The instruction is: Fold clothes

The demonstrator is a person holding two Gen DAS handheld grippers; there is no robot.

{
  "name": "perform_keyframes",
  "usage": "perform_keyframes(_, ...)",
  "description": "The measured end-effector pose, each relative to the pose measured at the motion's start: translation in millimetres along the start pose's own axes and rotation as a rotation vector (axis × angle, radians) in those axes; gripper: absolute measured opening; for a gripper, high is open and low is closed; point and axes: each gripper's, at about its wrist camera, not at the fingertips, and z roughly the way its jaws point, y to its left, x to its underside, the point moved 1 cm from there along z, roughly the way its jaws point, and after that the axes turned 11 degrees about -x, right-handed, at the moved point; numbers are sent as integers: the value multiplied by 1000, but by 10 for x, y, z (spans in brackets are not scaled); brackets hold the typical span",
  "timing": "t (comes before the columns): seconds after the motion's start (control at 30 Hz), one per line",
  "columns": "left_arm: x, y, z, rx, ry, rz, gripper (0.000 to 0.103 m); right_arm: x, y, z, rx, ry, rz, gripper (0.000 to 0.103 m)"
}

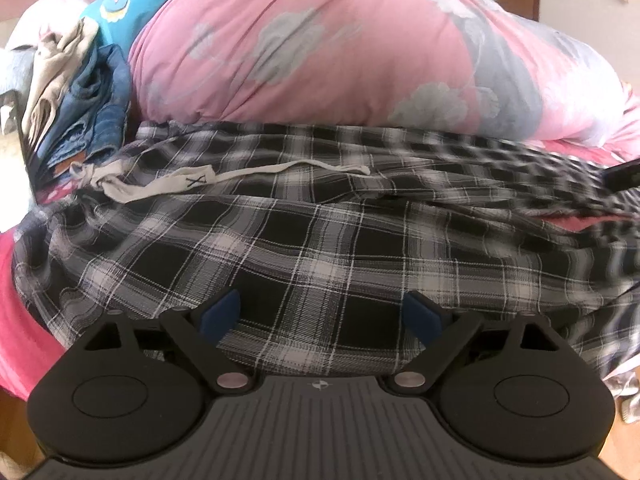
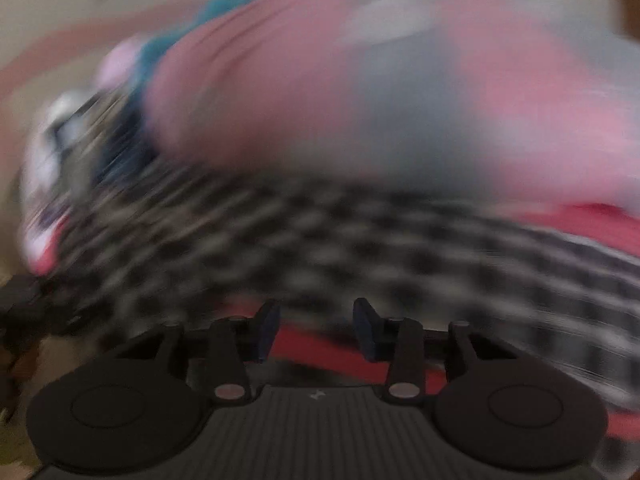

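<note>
A black-and-white plaid garment (image 1: 304,240) lies spread across a pink-red bed sheet (image 1: 24,320), with a pale drawstring (image 1: 224,178) running over its upper part. My left gripper (image 1: 320,316) hovers just above the near edge of the plaid cloth, jaws wide open, nothing between its blue pads. The right wrist view is heavily blurred by motion. There my right gripper (image 2: 316,328) stands partly open over the red sheet (image 2: 320,354) at the edge of the plaid garment (image 2: 320,248), with no cloth between its fingers.
A big pink and grey quilt (image 1: 340,52) is bunched up behind the garment. A pile of clothes with blue jeans (image 1: 100,120) and a beige piece (image 1: 56,80) sits at the left. A dark object (image 1: 624,174) shows at the right edge, over the plaid cloth.
</note>
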Motion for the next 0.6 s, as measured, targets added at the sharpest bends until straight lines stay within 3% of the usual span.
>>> perform_keyframes(0.1,23,7,0,14,-15,1,94,-77,265,408,-52,116,-89,33)
perform_keyframes(0.27,61,20,-5,30,-39,3,96,-108,349,710,-38,230,-122,20)
perform_keyframes(0.37,86,13,-9,33,-53,9,97,-140,286,768,-24,243,-98,4)
perform_keyframes(0.6,126,12,-16,34,-67,21,98,-278,245,810,4,219,-91,2)
